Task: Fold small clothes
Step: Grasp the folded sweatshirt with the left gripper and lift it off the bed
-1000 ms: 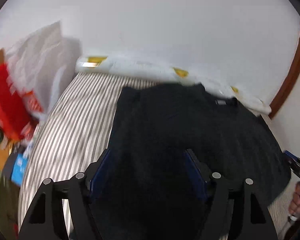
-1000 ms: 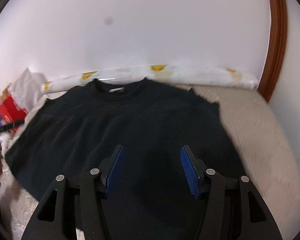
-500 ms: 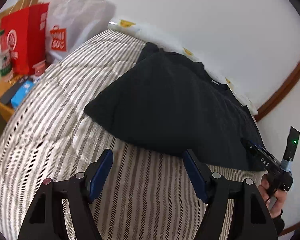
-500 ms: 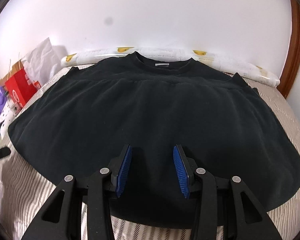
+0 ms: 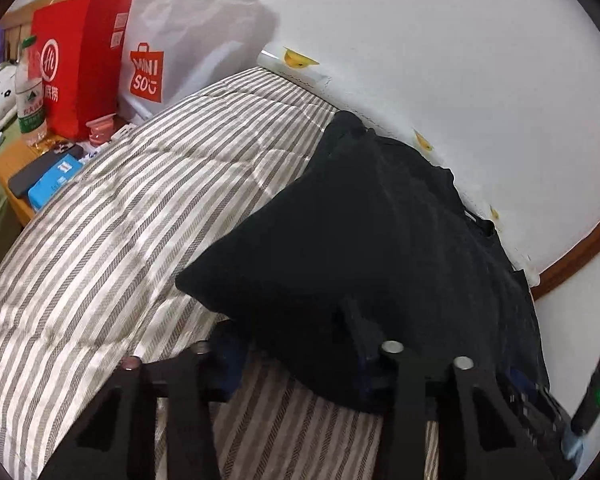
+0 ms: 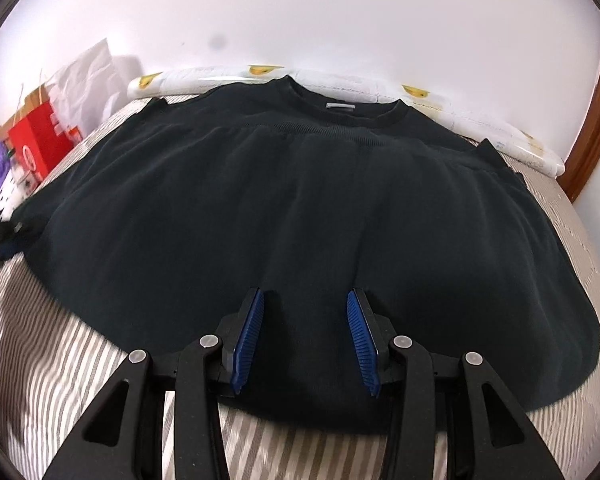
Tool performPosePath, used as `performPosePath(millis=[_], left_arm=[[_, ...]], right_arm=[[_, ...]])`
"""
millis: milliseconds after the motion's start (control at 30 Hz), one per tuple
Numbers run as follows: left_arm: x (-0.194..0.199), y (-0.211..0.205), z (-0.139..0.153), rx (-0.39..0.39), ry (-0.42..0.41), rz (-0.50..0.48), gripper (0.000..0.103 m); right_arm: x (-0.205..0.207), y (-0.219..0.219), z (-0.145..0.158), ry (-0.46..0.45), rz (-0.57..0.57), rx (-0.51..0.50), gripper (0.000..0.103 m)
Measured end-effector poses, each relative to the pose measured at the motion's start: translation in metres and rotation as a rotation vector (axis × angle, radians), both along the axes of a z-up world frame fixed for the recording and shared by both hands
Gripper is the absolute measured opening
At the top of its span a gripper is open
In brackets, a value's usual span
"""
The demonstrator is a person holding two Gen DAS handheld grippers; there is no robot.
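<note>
A black sweatshirt [image 6: 300, 208] lies flat on the striped bed [image 6: 80, 368], collar toward the wall; it also shows in the left wrist view [image 5: 360, 240]. My right gripper [image 6: 306, 340] is open, its blue pads [image 6: 248, 340] over the middle of the near hem, fabric between the fingers. My left gripper [image 5: 292, 344] is at the sweatshirt's near left corner; the cloth drapes over the gap between its fingers and hides the pads. The fingers stand apart. The right gripper shows blurred at the lower right of the left wrist view [image 5: 540, 404].
A red paper bag [image 5: 76, 60], a white Miniso bag [image 5: 160, 60], a water bottle [image 5: 30, 92] and small items stand on a side table left of the bed. A white rolled mat [image 6: 340, 84] lies along the wall. A wooden door frame [image 6: 592, 120] is at the right.
My left gripper has moved forward from the bare bed onto the sweatshirt's near left corner, which now lies over its fingers. My right gripper moved slightly closer to the hem.
</note>
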State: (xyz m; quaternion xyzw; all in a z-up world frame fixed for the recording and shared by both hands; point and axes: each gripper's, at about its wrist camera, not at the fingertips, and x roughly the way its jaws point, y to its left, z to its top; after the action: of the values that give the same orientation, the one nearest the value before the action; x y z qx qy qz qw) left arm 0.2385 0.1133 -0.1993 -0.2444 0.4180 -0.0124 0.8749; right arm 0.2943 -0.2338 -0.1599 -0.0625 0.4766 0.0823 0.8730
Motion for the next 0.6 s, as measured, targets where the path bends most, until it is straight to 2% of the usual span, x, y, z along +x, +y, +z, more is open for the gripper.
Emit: performPosePath(millis=[100, 300, 433, 533, 600], left_arm=[[0.002, -0.004, 0.009, 0.029, -0.022, 0.009, 0.023], [-0.003, -0.026, 0.046, 0.103, -0.134, -0.01, 0.018], [-0.008, -0.054, 0.083, 0.142, -0.228, -0.067, 0.016], [-0.007, -0.08, 0.106, 0.161, -0.265, -0.109, 0.015], [-0.008, -0.103, 0.12, 0.186, -0.289, -0.114, 0.015]], right_arm=[[-0.015, -0.001, 0.001, 0.013, 0.025, -0.009, 0.043], [-0.046, -0.013, 0.006, 0.026, 0.1, 0.003, 0.043], [-0.057, -0.036, 0.017, 0.019, 0.052, 0.005, 0.042], [-0.064, -0.058, 0.028, -0.017, 0.009, -0.013, 0.042], [-0.067, -0.078, 0.033, -0.019, -0.025, 0.009, 0.042]])
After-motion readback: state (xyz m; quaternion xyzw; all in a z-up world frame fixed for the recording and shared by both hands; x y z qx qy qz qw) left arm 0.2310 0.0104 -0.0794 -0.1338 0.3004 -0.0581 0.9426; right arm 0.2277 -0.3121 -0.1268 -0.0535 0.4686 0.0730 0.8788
